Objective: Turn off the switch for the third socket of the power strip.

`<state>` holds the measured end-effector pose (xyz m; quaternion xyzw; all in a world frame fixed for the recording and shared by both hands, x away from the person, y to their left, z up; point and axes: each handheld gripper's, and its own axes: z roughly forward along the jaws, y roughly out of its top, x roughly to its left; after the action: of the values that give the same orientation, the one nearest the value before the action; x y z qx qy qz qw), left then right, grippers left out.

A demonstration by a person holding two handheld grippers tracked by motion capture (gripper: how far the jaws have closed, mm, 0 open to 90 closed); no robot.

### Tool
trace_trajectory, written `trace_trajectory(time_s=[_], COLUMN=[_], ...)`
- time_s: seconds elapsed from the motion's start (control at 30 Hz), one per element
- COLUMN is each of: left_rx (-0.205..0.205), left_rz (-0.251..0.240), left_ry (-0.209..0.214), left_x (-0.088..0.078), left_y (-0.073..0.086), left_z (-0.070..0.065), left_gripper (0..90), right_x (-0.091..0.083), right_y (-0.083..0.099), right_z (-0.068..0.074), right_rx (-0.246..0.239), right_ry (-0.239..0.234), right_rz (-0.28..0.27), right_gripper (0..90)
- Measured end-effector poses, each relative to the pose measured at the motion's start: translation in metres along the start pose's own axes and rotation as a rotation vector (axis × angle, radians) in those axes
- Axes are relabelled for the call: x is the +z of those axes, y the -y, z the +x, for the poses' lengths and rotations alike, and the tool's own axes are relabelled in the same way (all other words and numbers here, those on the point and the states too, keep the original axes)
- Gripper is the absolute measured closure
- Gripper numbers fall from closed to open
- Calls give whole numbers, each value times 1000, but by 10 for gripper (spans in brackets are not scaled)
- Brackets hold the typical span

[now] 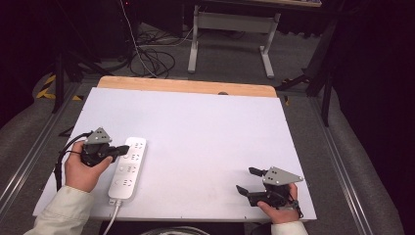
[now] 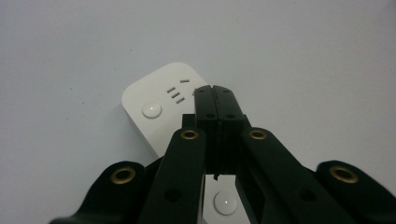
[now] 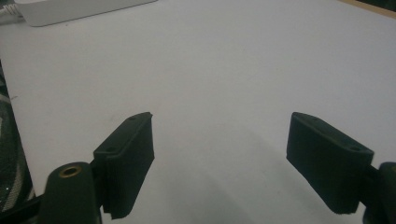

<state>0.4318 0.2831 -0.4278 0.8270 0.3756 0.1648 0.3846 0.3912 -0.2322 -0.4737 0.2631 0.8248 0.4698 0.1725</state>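
Observation:
A white power strip [image 1: 128, 167] lies at the table's left, its long axis running from near to far. My left gripper [image 1: 122, 149] is held from the strip's left side, jaws shut together with nothing between them. In the left gripper view the closed tips [image 2: 215, 91] sit over the far end of the power strip [image 2: 159, 100], beside a round button [image 2: 152, 110]; whether they touch it I cannot tell. My right gripper [image 1: 247, 180] rests near the front right of the table, open. Its two fingers [image 3: 135, 140] stand wide apart over the bare white surface, with the gripper's midpoint [image 3: 219, 120] above the table.
The strip's white cable [image 1: 113, 215] runs off the table's front edge. A wooden strip [image 1: 186, 86] borders the far edge of the white table [image 1: 205, 127]. Beyond it a metal desk frame [image 1: 230, 29] and loose cables [image 1: 151, 58] sit on the floor. The power strip's side [image 3: 79, 9] lies far off.

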Motion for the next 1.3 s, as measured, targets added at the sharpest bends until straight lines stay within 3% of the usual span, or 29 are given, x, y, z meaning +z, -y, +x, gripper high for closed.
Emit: trace_trajectory(time_s=[0.13,0.17,0.2,0.27,0.47,0.5,0.57,0.83,1.1,1.3], left_rx=[-13,-8,-14,-19,3,-10,14,10,54,65], left_rz=[-31,-48,-59,-85,-158,-169,-190,-236,-286,-312], left_ry=[43,11,18,22,26,41,32,55,56,41], left_x=[-1,-2,-3,-6,-13,-14,-18,-33,-55,-68], left_y=[0,-1,-1,-2,-6,-6,-7,-4,8,18], left_z=[-2,-3,-4,-5,-12,-14,-16,-24,-28,-30], left_gripper=[892,760,675,641,393,370,321,200,130,100], right_x=[0,0,0,0,0,0,-1,0,0,0], right_y=[0,0,0,0,0,0,1,1,1,1], right_z=[0,0,0,0,0,0,0,0,0,0], right_rx=[-2,-1,-1,-1,0,-2,-2,3,4,5], right_ry=[-1,-1,0,0,-2,-1,0,-5,-6,-6], right_rz=[0,0,-1,-1,-2,-1,-2,-6,-6,-6], right_gripper=[239,239,240,239,239,239,239,240,239,239])
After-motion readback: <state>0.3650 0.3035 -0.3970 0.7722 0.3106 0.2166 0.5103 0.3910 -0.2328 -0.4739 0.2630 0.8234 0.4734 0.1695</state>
